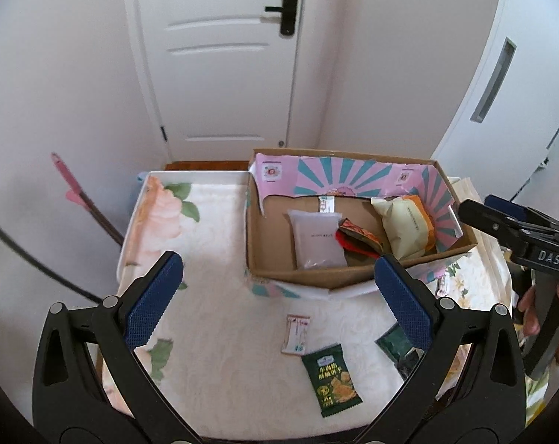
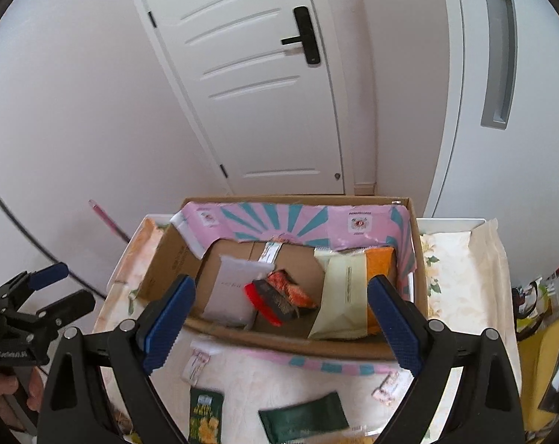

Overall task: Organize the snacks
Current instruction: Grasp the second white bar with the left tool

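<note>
In the left view my left gripper [image 1: 279,288] stands wide and empty, green packet [image 1: 331,384] low centre, box [image 1: 264,255] centre right; in the right view my right gripper [image 2: 281,318] likewise gapes empty over it, the packet [image 2: 205,418] likely light, crinkly, slippery, best pinched across its sealed edge.

Snack packets [image 1: 318,240] lie in the box [image 1: 353,277] (others [image 1: 331,379] before it).

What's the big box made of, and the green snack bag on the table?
The box looks like brown cardboard, matte, with torn pink-and-teal printed paper lining its walls. The green snack bag looks like thin plastic film with a slight sheen, printed, with crimped sealed ends. Foil inside is possible; I cannot tell.
</note>
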A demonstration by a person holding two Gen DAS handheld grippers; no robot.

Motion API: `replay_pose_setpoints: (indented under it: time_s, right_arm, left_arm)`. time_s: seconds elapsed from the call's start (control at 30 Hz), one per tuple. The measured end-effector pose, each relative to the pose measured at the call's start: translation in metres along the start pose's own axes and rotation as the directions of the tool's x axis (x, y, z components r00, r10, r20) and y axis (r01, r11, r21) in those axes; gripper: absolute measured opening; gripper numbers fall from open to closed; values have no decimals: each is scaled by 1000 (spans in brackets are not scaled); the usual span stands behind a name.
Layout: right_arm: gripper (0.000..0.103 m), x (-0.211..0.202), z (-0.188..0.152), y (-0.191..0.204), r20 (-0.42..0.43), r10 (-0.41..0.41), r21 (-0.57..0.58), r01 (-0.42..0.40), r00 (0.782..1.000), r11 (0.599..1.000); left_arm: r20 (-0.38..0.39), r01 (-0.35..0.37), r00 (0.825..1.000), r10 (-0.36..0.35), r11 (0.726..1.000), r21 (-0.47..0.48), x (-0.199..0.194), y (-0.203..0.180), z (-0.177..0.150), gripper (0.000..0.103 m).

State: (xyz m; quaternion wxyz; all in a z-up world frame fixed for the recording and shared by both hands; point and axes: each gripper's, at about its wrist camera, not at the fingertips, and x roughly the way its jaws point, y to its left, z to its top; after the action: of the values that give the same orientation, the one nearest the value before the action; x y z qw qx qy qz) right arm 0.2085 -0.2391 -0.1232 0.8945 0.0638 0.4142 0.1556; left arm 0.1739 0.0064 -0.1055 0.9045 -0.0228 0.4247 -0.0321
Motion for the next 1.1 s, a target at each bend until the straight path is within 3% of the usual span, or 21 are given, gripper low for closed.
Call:
replay_pose_setpoints:
  time_s: [0.23, 0.33, 0.5, 0.57, 0.8, 0.93, 1.1]
  right_arm:
    - [93, -28, -21, 13, -2, -3, -72, 3, 1000, 997]
    - [93, -37, -35, 21, 12, -50, -101, 51, 999, 994]
    - [93, -38, -60, 33, -11, -56, -91, 55, 998, 994]
    - [93, -34, -72, 38, -27, -75, -70, 73, 997, 995]
    - [93, -18, -113, 62, -58, -132, -27, 131, 990, 991]
    - [93, -7, -135, 74, -62, -164, -19, 163, 985, 986]
    - [93, 15, -162, 81, -90, -184, 2, 185, 979, 983]
  left_arm:
    - [-30, -5, 1000, 5, 1000, -11, -12, -1, -27, 103]
    - [-65, 23, 998, -22, 1000, 17, -8, 0, -39, 103]
    - [-125, 95, 988, -87, 994, 53, 8, 9, -50, 98]
    - [-172, 134, 978, -121, 989, 68, 22, 15, -54, 90]
    - [-275, 231, 941, -197, 968, 97, 63, 21, -70, 84]
    - [-331, 259, 921, -207, 958, 121, 93, 15, -83, 79]
    - [-368, 267, 909, -196, 951, 154, 122, 7, -96, 73]
